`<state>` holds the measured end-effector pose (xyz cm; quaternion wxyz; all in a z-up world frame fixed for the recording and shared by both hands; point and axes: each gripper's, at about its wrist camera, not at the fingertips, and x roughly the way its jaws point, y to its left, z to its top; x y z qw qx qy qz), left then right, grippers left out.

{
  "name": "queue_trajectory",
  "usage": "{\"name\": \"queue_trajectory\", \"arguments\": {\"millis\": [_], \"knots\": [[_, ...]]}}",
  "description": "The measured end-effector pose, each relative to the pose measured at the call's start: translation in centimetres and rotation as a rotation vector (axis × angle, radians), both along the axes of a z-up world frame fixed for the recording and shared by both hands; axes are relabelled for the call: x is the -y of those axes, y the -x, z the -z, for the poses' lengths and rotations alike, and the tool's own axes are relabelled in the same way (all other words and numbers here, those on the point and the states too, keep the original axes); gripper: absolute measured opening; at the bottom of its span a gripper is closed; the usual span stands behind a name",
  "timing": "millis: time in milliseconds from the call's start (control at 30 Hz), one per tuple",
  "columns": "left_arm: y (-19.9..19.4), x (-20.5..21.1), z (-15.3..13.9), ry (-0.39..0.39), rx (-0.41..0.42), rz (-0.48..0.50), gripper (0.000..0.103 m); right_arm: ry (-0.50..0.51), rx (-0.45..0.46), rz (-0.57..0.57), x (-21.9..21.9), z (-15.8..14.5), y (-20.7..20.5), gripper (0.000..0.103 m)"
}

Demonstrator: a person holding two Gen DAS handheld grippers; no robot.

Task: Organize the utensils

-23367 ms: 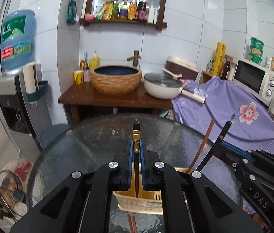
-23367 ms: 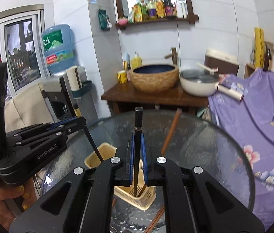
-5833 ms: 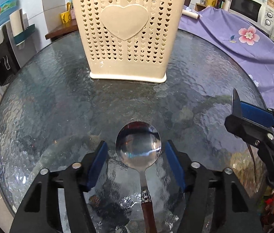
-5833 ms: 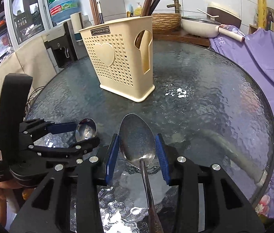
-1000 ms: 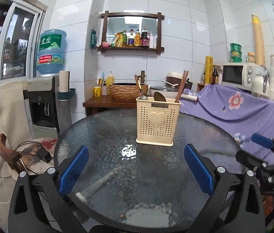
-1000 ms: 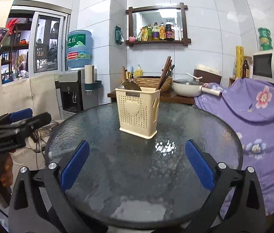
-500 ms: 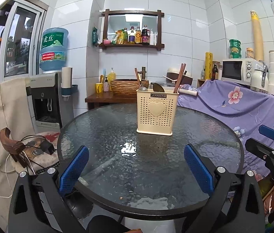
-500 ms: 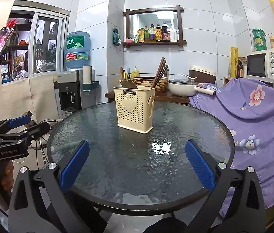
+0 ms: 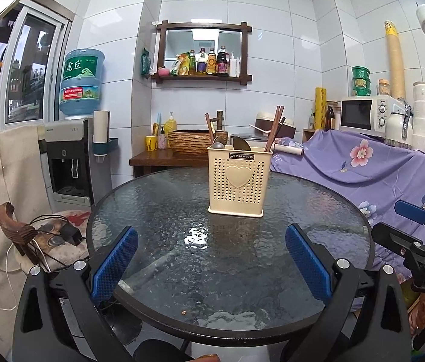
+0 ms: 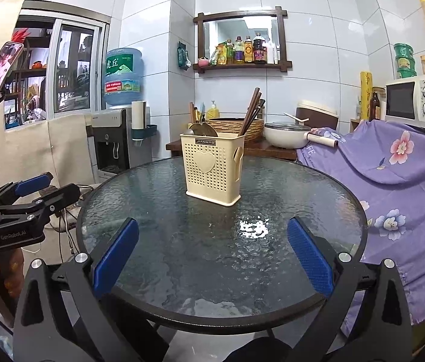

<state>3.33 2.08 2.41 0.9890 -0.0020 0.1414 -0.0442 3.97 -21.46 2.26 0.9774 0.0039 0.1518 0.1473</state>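
Your left gripper [image 9: 211, 259] and right gripper [image 10: 212, 256] sit at the round table's [image 9: 272, 336] near edge, both wide open, holding nothing. The basket [image 9: 239, 181] stands far back.

The utensil holder [image 9: 239, 181] is set upright on the bench [image 9: 230, 259], toward its far side. Chopsticks [image 9: 274, 132] and spoons [image 9: 236, 144] are held inside it. A sink basin [image 9: 196, 141] is placed behind it, a water dispenser [image 9: 70, 163] to the left, a microwave [image 9: 363, 116] to the right.
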Motion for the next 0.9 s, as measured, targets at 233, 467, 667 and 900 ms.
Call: {"name": "queue_trajectory", "arguments": {"millis": [233, 467, 667, 900], "knots": [[-0.15, 0.16, 0.02, -0.007, 0.001, 0.003, 0.096, -0.002, -0.001, -0.001, -0.03, -0.01, -0.04, 0.097], [-0.15, 0.22, 0.08, -0.004, -0.001, 0.004, 0.096, 0.003, -0.007, -0.001, -0.04, 0.12, -0.34, 0.097], [-0.02, 0.39, 0.2, -0.011, 0.002, 0.009, 0.096, 0.0, -0.007, 0.0, 0.13, 0.22, -0.33, 0.097], [0.0, 0.62, 0.19, -0.013, -0.001, 0.012, 0.096, -0.001, -0.013, 0.001, 0.19, 0.32, -0.33, 0.097]]}}
